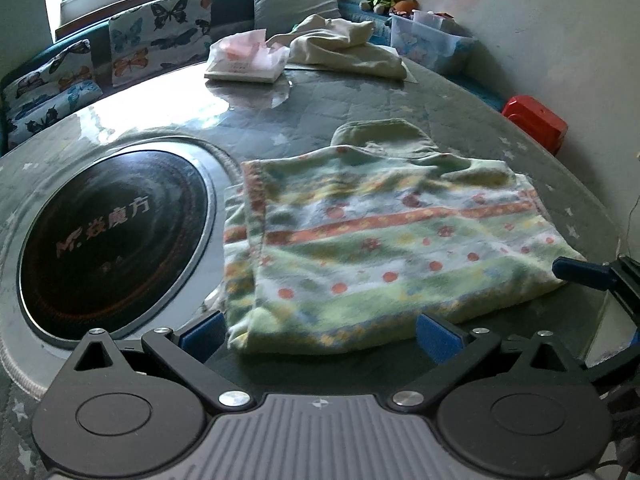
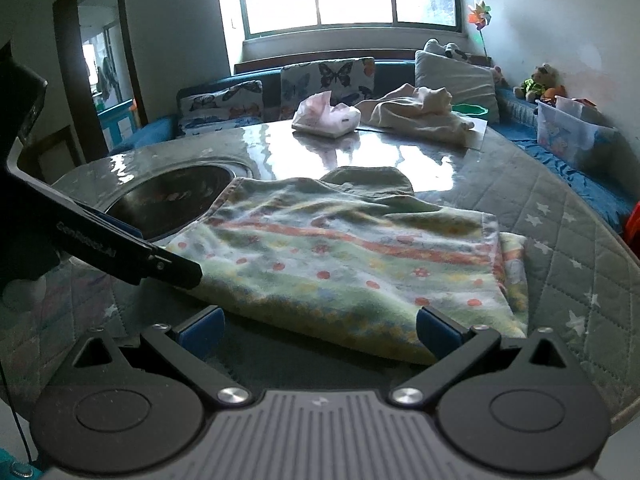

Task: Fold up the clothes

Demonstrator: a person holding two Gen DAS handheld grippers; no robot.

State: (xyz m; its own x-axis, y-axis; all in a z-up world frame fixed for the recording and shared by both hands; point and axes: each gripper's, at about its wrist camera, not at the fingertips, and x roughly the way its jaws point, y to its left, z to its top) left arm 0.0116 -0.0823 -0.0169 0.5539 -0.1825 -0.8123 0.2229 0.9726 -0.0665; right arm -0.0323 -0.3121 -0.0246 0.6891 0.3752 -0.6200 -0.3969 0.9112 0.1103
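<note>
We see one folded towel (image 1: 380, 240) on the surface (image 1: 360, 92), two cloth heaps behind it. Both our left gripper (image 1: 320, 332) and right gripper (image 2: 320, 326) are released, holding nothing.

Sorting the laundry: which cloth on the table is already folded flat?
The patterned green towel nearest the hand-held grippers; the cream garment at the far edge lies crumpled.
</note>
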